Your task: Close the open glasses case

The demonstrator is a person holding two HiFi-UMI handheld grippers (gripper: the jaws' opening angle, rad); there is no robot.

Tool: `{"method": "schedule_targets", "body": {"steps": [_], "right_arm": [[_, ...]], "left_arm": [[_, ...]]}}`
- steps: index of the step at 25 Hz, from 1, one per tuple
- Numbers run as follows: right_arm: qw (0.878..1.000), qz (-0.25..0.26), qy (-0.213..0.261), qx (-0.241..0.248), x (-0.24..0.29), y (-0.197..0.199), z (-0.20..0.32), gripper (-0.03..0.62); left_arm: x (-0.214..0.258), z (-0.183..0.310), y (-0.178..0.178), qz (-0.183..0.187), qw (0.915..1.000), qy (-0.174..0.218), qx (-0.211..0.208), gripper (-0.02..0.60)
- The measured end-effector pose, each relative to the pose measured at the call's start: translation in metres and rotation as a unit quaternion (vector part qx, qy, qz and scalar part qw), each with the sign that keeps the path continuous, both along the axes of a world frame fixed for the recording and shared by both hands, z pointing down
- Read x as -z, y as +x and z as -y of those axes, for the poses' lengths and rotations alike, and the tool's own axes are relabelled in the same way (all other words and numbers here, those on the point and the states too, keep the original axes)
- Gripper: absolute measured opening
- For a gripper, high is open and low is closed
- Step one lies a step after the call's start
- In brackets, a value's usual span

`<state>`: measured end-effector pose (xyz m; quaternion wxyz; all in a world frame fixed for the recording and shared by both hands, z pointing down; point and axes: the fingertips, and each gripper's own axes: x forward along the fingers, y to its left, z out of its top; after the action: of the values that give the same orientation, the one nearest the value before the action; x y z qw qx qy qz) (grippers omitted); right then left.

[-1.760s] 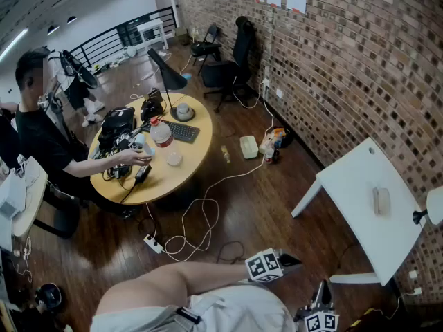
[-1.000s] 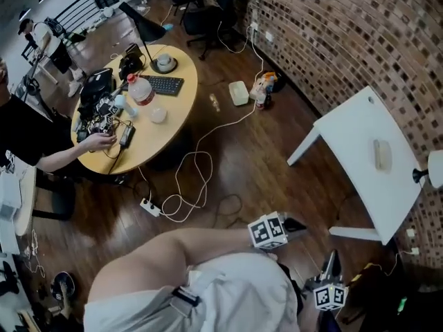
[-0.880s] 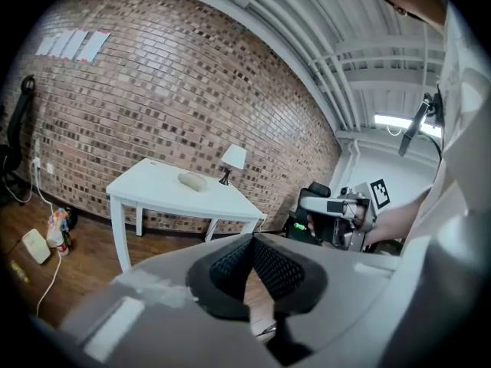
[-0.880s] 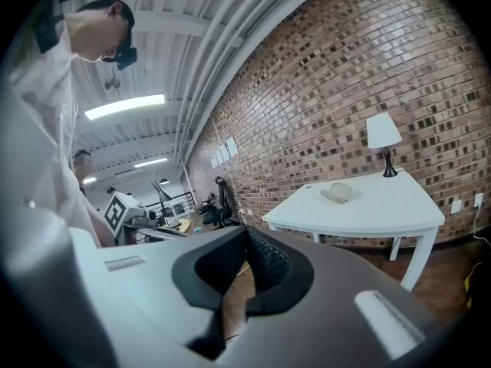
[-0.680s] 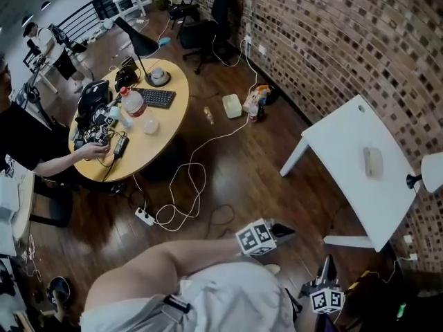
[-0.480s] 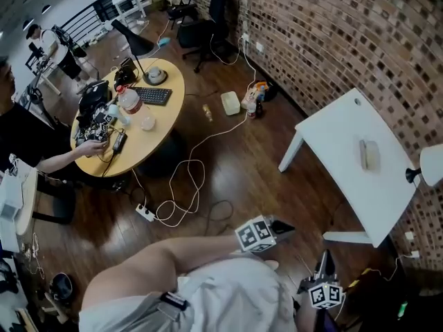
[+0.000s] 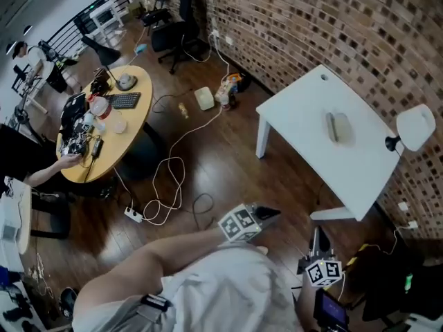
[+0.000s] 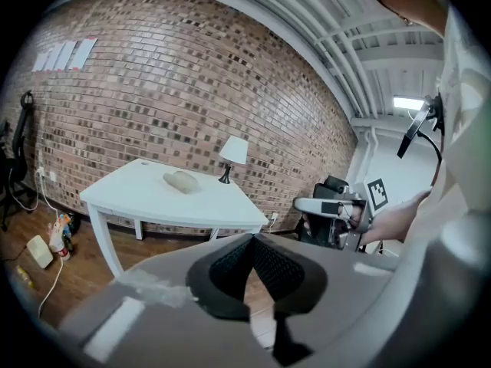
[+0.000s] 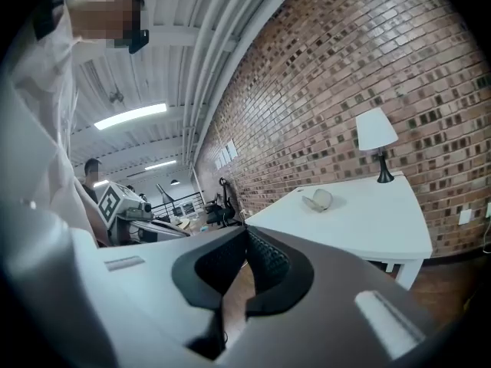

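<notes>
- Since the earlier frames we have walked nearer the white surface [image 7: 304, 144], which now stands ahead of both hand-held grippers, though well apart from them.
- Beyond it, off to the far side from the right hand-held gripper [image 7: 316, 235], stands a white lamp [image 7: 414, 124].
- Our left hand-held gripper [image 7: 266, 214] and the right one are carried low, close to our body. Each has its jaws pressed together with nothing between them.
- Ahead of both, and out of reach, the glasses case [image 7: 337, 126] lies near the middle of the surface. From the right hand-held gripper's side its lid looks ajar.
- We judge this to be the approach, with closing not yet begun. The next move calls for bringing one hand-held gripper over the lid to press it down, perhaps with the other steadying the base.
</notes>
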<state>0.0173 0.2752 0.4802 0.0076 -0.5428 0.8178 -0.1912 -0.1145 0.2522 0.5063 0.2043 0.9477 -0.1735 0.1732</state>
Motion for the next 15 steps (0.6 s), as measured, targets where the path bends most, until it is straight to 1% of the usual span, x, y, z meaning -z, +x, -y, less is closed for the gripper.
{"method": "schedule_targets", "body": {"steps": [3, 6, 9, 12, 15], "right_arm": [[1.0, -0.005, 0.004, -0.003, 0.005, 0.012, -0.002, 0.008], [1.0, -0.012, 0.008, -0.003, 0.007, 0.047, -0.001, 0.008], [1.0, -0.012, 0.004, -0.023, 0.003, 0.083, 0.0, 0.008], [0.999, -0.006, -0.001, -0.044, 0.001, 0.098, 0.005, 0.008], [0.998, -0.007, -0.006, -0.057, -0.001, 0.108, 0.02, 0.008]], "left_arm": [[0.004, 0.005, 0.021, 0.002, 0.9998, 0.015, -0.015, 0.005], [0.018, 0.012, 0.066, -0.001, 0.9994, 0.019, -0.029, 0.005], [0.023, 0.012, 0.103, -0.004, 0.9987, 0.017, -0.047, 0.005], [0.022, 0.02, 0.117, 0.001, 0.9978, 0.014, -0.064, 0.006], [0.019, 0.041, 0.128, -0.001, 0.9974, 0.012, -0.071, 0.005]]}}
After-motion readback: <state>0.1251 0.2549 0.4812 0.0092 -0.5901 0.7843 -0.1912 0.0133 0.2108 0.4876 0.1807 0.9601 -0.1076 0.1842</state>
